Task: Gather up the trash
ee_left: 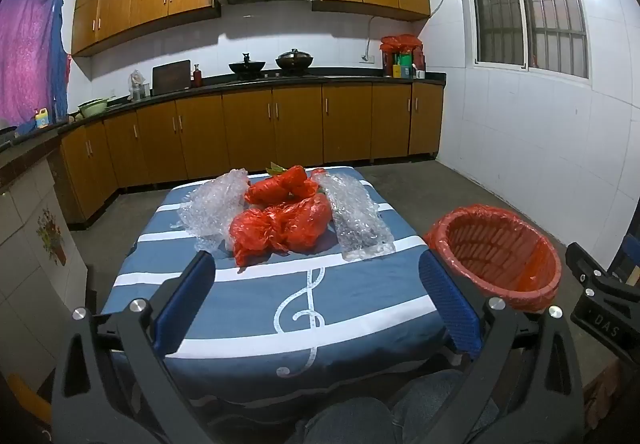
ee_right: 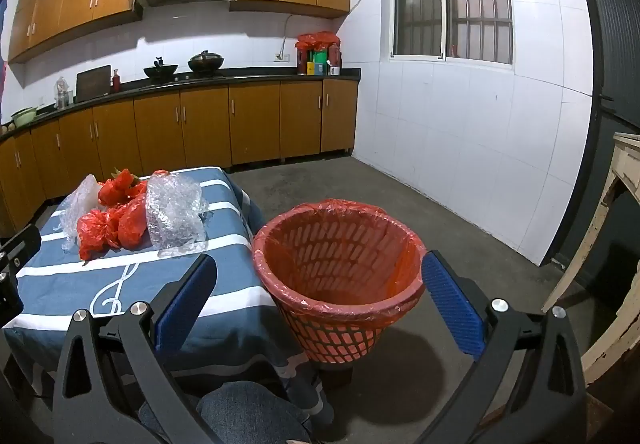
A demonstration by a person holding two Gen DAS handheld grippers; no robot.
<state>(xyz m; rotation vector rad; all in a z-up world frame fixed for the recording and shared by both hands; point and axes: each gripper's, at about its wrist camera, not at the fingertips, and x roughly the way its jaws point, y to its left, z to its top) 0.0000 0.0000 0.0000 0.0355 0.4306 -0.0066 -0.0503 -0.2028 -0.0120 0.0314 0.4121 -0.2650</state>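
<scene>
The left gripper [ee_left: 316, 276] hangs above the near edge of the table [ee_left: 256, 304], jaws spread wide with nothing between them. The right gripper [ee_right: 320, 284] is likewise wide and empty, aimed at the bin [ee_right: 340, 276], which stands on the floor just beside the table. Red bags [ee_left: 280, 224] lie heaped at the table's far half, flanked by two bubble wrap pieces [ee_left: 212, 207].

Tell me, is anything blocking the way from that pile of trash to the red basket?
Nothing visible does. The red plastic bags and bubble wrap lie on the striped tablecloth; the lined basket stands beside the table, mouth uncovered, bare cloth between.
</scene>
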